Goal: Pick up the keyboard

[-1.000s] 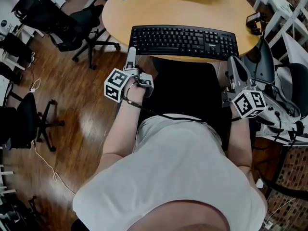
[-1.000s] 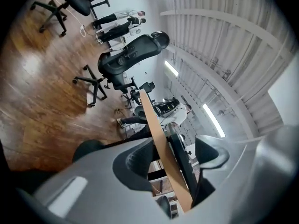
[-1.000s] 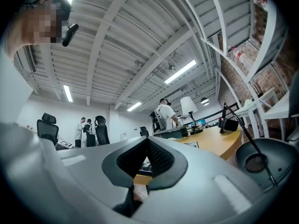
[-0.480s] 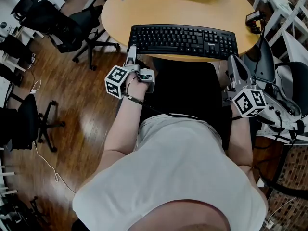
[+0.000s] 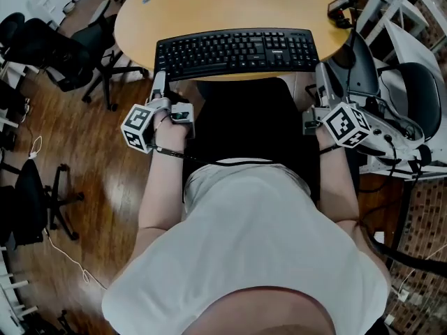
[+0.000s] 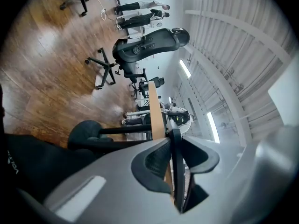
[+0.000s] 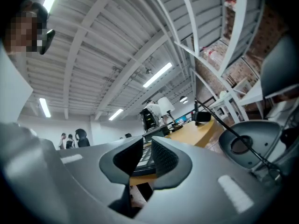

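Left gripper (image 5: 160, 84): 2 jaws closed narrow on the left end of the keyboard (image 5: 236, 50). In the left gripper view the keyboard shows edge-on as a dark slab between the pads. Its marker cube (image 5: 138, 126) sits on the person's side.

Right gripper (image 5: 321, 75): 2 jaws apart by a narrow gap, nothing held. The tips are just beside the keyboard's front right corner. In the right gripper view the keys show beyond the gap.

Keyboard: black, full-size, lying flat along the near edge of the round wooden table (image 5: 209, 9). Both front corners reach the rim.

Office chairs (image 5: 66, 44): black, on the wooden floor (image 5: 105, 180), off the table's left edge.
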Tool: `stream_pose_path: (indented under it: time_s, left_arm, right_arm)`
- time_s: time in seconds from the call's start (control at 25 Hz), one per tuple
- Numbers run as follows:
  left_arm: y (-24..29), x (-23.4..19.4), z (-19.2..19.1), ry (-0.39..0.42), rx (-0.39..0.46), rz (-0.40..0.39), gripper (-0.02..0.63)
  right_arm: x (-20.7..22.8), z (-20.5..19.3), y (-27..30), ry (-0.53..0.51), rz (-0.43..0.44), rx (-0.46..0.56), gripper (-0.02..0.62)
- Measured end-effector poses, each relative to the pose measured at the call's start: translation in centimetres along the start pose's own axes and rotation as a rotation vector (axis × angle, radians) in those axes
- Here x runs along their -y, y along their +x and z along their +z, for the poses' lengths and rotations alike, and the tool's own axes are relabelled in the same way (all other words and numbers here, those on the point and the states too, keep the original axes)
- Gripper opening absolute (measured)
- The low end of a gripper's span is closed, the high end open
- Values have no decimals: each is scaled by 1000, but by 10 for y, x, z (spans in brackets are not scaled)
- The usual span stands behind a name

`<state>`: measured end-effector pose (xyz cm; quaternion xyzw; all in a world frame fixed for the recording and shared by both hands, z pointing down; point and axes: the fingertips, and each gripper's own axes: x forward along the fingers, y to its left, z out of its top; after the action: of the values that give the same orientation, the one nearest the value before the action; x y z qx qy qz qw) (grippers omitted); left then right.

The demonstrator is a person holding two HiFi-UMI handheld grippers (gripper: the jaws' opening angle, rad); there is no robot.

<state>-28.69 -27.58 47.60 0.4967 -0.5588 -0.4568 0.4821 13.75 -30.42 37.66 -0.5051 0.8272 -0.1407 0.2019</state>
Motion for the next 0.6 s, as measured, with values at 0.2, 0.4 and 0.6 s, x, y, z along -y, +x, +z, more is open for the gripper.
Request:
stream_pose_path:
  time_s: [0.2, 0.4, 0.6]
  left_arm:
    - [0, 3, -7, -6, 1, -10, 81]
    - [2, 5, -10, -8, -5, -13, 81]
    - [-2, 2, -7, 0, -7, 0, 81]
  right_arm:
    - [49, -8, -4, 225, -99, -24, 200]
    - [60, -28, 4, 457, -71, -54, 222]
    - [51, -50, 15, 579, -26, -86, 222]
